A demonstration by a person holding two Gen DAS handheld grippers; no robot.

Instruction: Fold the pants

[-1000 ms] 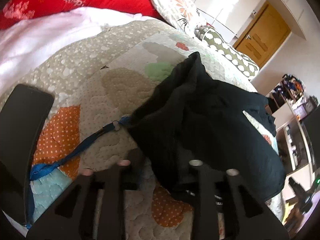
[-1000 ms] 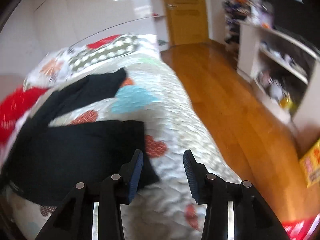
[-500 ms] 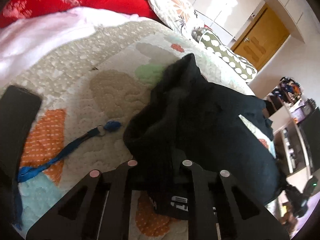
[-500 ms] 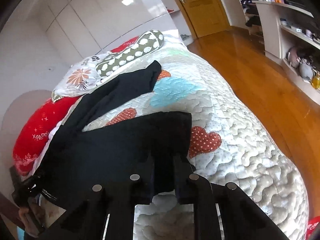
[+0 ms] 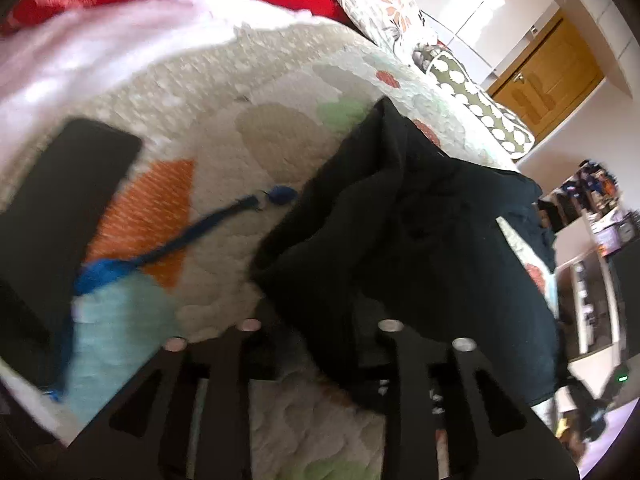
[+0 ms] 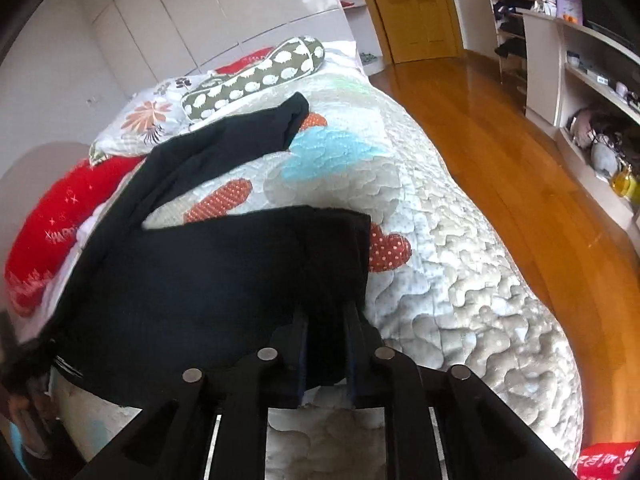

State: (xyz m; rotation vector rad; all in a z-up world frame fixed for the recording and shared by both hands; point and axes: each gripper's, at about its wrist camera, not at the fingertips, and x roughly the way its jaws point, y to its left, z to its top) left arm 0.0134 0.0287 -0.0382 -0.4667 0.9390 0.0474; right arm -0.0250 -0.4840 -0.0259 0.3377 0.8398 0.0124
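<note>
1. Right gripper: jaws nearly together, pinching the near edge of the black pants, close to their right-hand corner.
2. Left gripper: fabric is bunched between the jaws; the fingertips are hidden under cloth, so I cannot tell whether they are pinching it.
3. Pants: spread across the quilted bedspread, one leg trailing away toward the pillows.
4. Handling note: the step appears to be lifting both near corners. Keep the edge taut and level, and carry both grippers together so the cloth folds flat.
5. Left view only: blue strap and dark flat object lying beside the pants.
6. Right view only: the far leg's full run, wooden floor, shelving.
</note>
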